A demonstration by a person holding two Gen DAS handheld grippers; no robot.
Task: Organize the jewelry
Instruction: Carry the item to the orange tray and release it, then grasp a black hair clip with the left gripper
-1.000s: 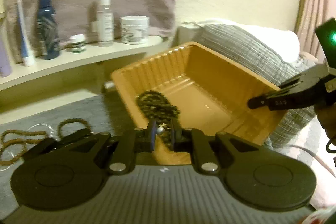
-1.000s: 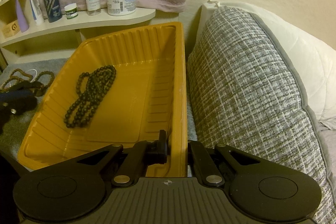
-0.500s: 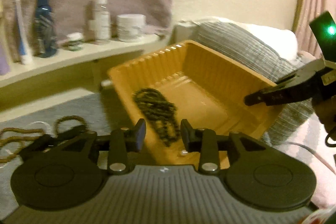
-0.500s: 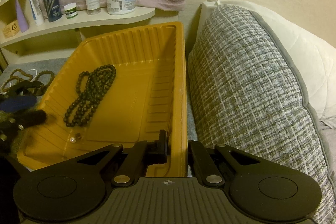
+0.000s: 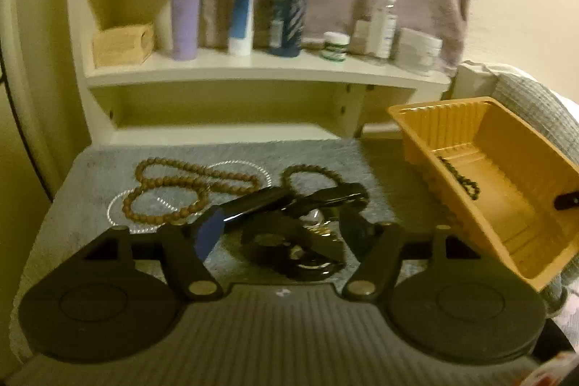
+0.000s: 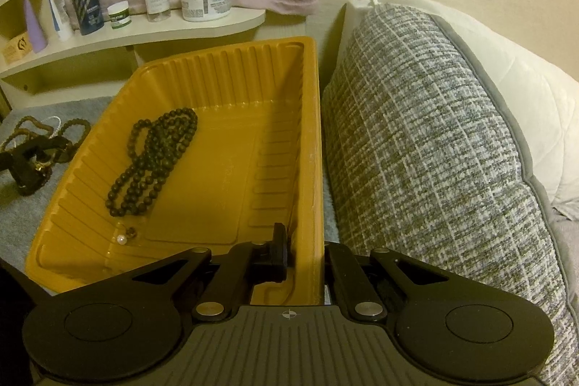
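Left wrist view, near to far — my left gripper (image 5: 282, 205) has its fingers spread wide with nothing between them, hovering over a dark clip-like piece with gold glints (image 5: 307, 252) lying on the grey mat (image 5: 90, 176). Beyond it: brown bead necklace (image 5: 173, 183), a thin clear-bead strand (image 5: 235, 165) tangled beneath it, and a smaller brown loop (image 5: 311, 170).

Right wrist view — my right gripper (image 6: 307, 255) is clamped on the near wall of the orange tray (image 6: 231, 67), which sits tilted against the grey cushion (image 6: 434, 132). Inside: dark bead necklace (image 6: 152, 161) and a small pearl piece (image 6: 123, 238).

Risks, as I judge them:
- Strands overlap; closing on one may drag the others along.
- Tilted tray — if that grip slips, the pearl and beads could slide out.
- Blur makes the dark piece hard to place; I could pinch mat pile instead.
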